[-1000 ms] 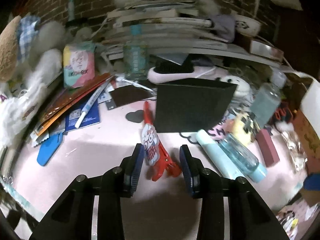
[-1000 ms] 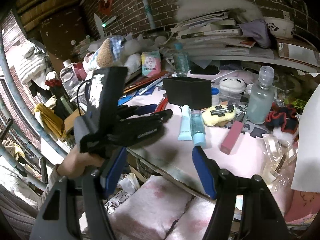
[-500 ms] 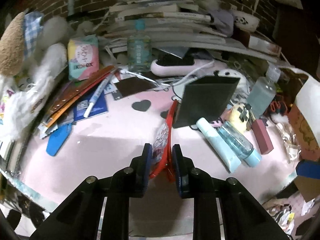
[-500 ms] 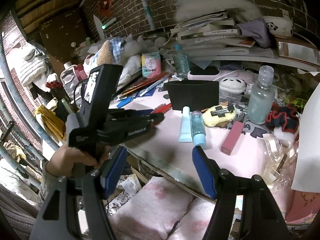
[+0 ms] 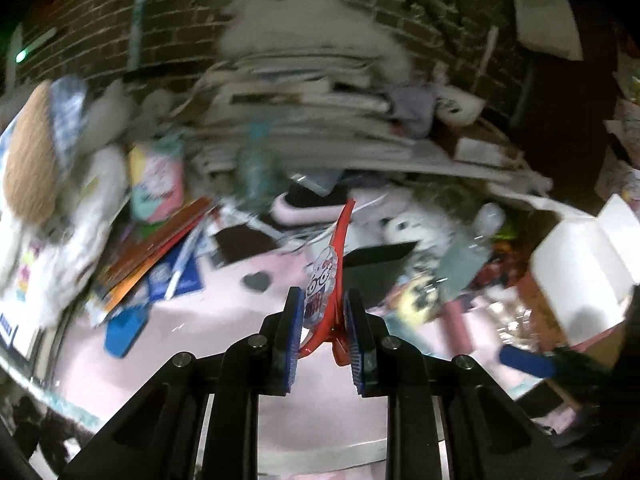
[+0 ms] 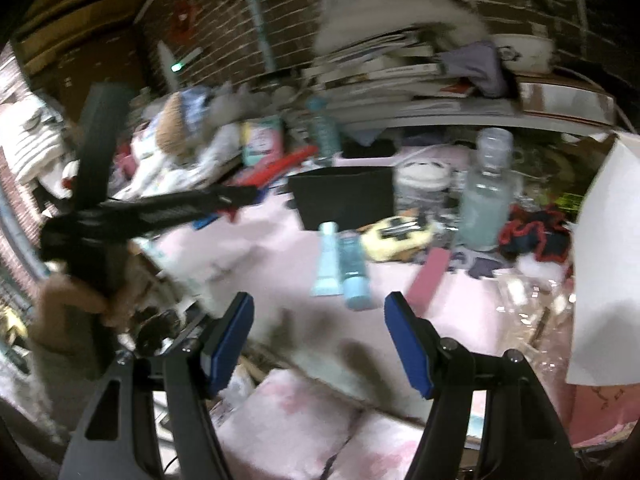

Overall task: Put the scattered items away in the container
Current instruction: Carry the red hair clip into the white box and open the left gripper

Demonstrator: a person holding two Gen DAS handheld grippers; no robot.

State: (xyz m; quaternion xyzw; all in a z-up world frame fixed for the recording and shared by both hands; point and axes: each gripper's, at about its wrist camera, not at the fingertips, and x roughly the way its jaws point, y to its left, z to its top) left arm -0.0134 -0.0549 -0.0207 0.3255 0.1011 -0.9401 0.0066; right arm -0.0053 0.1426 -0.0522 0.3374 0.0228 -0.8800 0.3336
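Note:
My left gripper (image 5: 323, 326) is shut on a red hair clip (image 5: 334, 272) with a cartoon charm, held up above the pink table (image 5: 224, 316); the clip (image 6: 276, 168) shows past the left gripper (image 6: 236, 196) in the right wrist view. My right gripper (image 6: 320, 332) is open and empty at the table's near edge. On the table lie a pale blue tube (image 6: 326, 258), a small blue bottle (image 6: 354, 268), a pink bar (image 6: 430, 274) and a yellow item (image 6: 396, 234). A white box (image 5: 580, 264) stands at the right.
A black card holder (image 6: 344, 196) stands mid-table, with a clear bottle (image 6: 486, 200) to its right. Stacked books (image 5: 304, 120), plush toys (image 5: 32, 160) and a tissue pack (image 5: 158, 184) crowd the back and left. Pink cushions (image 6: 304, 420) lie below the table edge.
My left gripper closed on the red clip and lifted it off the table, swinging up and to the right. My right gripper stayed open and moved a little closer to the table.

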